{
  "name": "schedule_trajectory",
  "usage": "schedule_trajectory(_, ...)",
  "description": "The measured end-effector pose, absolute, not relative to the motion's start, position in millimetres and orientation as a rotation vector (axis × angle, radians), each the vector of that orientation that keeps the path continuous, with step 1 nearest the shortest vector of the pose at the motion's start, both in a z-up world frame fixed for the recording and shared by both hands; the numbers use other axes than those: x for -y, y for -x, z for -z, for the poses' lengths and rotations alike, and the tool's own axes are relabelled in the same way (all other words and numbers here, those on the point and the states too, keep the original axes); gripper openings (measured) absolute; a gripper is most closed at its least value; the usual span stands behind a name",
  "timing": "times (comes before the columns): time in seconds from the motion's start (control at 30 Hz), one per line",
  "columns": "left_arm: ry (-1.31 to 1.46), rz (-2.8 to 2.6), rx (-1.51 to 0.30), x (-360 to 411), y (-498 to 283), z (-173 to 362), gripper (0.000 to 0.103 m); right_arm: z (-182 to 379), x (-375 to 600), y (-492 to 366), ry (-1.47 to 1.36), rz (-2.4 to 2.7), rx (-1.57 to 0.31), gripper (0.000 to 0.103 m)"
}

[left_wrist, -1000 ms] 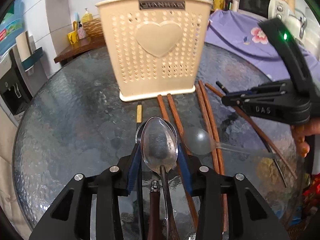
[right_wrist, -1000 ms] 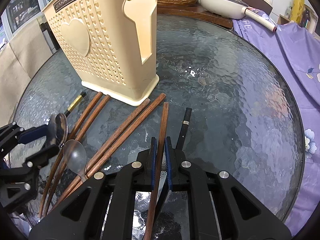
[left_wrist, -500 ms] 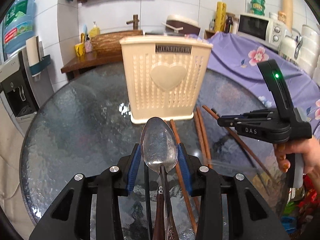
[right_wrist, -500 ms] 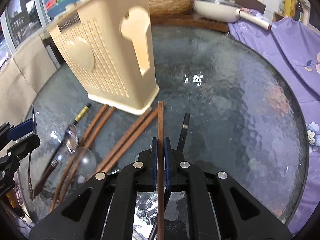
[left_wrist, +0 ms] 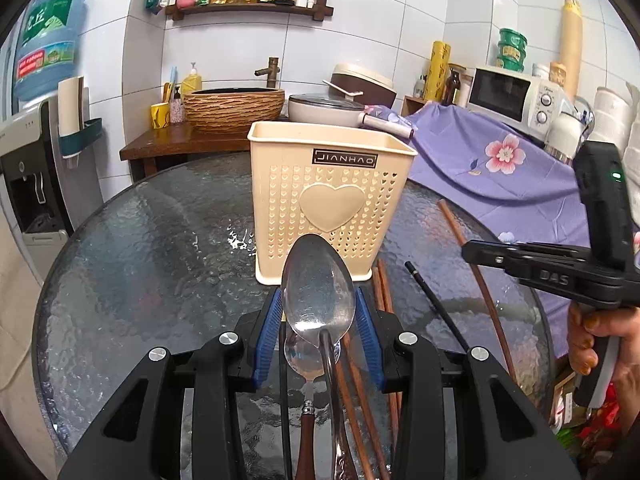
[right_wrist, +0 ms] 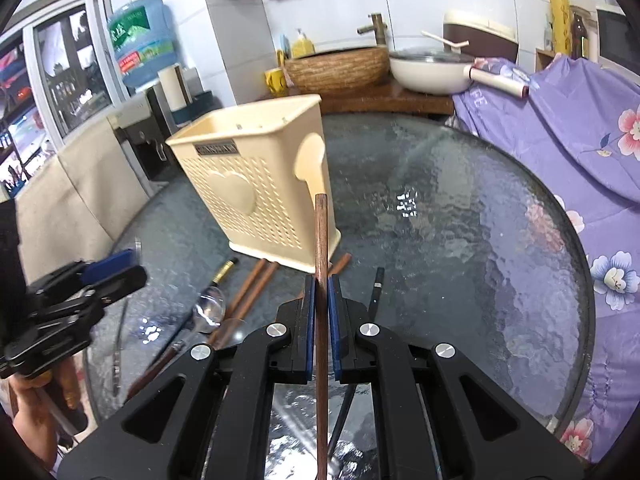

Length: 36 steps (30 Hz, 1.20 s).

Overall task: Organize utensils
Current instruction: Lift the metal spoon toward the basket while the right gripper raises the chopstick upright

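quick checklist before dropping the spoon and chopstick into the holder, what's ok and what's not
1. Left gripper shut on metal spoon: ok.
2. Right gripper shut on wooden chopstick: ok.
3. Cream holder upright on glass table: ok.
4. Spoon above the holder's open top: not ok, the bowl sits below the rim in the left wrist view.
5. Chopstick tip above the rim: not ok, it lines up with the holder's side wall.
6. Holder interior free: cannot tell, the inside is hidden.

Left tongs (left_wrist: 319, 312) grip spoon (left_wrist: 318, 288) before holder (left_wrist: 330, 200).
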<state>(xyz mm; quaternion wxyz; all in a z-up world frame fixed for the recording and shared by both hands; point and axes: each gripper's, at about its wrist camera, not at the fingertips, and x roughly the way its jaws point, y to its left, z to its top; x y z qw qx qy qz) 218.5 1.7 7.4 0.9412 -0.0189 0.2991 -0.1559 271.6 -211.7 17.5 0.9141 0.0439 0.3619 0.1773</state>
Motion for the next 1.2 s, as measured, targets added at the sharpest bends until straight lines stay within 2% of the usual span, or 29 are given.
schedule_trajectory(0.4, 0.089, 0.342, -0.578, -6.5, -216.2, -17.3, 0.036, -43.5, 212.1, -247.0, -0.097, -0.409, -0.679, 0.007)
schedule_trajectory(0.83, 0.083, 0.34, -0.598, -3.3, -219.3, -11.2, 0.037, -42.0, 208.6, -245.2, -0.081, -0.401, -0.685, 0.007)
schedule_trajectory(1.2, 0.061, 0.336, -0.549, -5.6, -208.2, -26.5, 0.036, -52.2, 211.1, -242.6, -0.116, -0.426, -0.673, 0.007)
